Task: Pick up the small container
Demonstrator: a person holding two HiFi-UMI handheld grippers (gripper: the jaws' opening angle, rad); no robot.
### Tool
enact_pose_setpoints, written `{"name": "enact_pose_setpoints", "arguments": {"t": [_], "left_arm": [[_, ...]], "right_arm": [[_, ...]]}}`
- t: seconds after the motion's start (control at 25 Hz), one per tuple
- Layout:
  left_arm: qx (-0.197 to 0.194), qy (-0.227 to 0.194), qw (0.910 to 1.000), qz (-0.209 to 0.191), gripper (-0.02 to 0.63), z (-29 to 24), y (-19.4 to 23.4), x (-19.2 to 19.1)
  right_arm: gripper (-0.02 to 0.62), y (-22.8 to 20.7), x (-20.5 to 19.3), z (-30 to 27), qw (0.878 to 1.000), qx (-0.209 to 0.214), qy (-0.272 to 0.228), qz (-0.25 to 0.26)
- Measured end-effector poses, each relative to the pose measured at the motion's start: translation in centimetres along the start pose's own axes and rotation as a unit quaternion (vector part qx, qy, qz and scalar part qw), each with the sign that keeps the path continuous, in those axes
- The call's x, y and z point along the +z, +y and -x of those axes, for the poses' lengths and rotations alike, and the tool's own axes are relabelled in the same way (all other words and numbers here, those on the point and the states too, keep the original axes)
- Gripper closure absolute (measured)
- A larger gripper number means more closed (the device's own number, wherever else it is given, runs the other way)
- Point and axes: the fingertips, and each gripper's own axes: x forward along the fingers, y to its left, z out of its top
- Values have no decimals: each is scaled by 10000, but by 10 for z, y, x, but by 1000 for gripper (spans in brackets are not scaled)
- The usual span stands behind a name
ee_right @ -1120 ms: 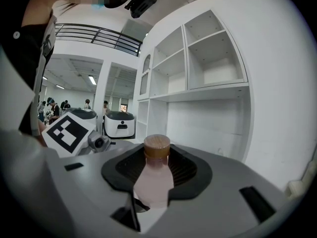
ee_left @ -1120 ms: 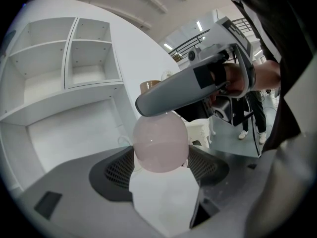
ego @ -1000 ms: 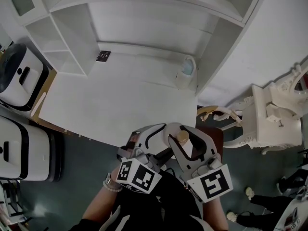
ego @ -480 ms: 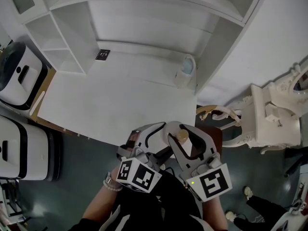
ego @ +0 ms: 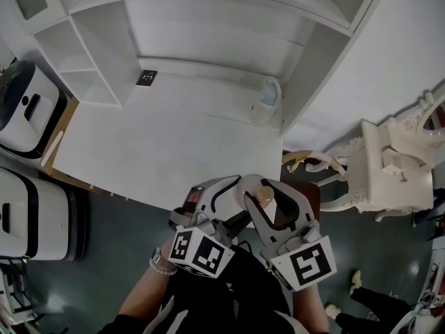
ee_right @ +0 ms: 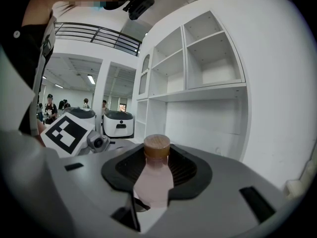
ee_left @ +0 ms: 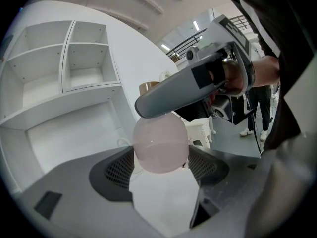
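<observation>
A small pink bottle with a brown cap [ego: 263, 196] stands upright between the jaws of my right gripper [ego: 268, 200], which is shut on it. The right gripper view has the bottle [ee_right: 153, 182] clamped between the dark pads, cap uppermost. Both grippers are held close to the person's body, off the near edge of the white desk [ego: 160, 145]. My left gripper [ego: 212, 195] sits just left of the right one and is open. In the left gripper view the bottle's rounded pink body [ee_left: 161, 143] shows past its fingertips, under a grey finger of the right gripper [ee_left: 198, 86].
A small white and blue object [ego: 268, 99] stands at the desk's back right, and a dark card [ego: 148, 79] lies at the back left. White shelving [ego: 97, 54] rises behind. White machines [ego: 28, 110] stand left. An ornate white chair [ego: 389, 165] is on the right.
</observation>
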Motion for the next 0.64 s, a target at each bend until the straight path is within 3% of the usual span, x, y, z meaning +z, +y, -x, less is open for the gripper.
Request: {"name": "enact_pose_setpoints", "arguments": {"t": [0.64], "left_arm": [[-94, -11, 9999, -53, 262, -10, -6, 0]], "right_arm": [[451, -9, -7, 4, 9999, -72, 62, -38]]}}
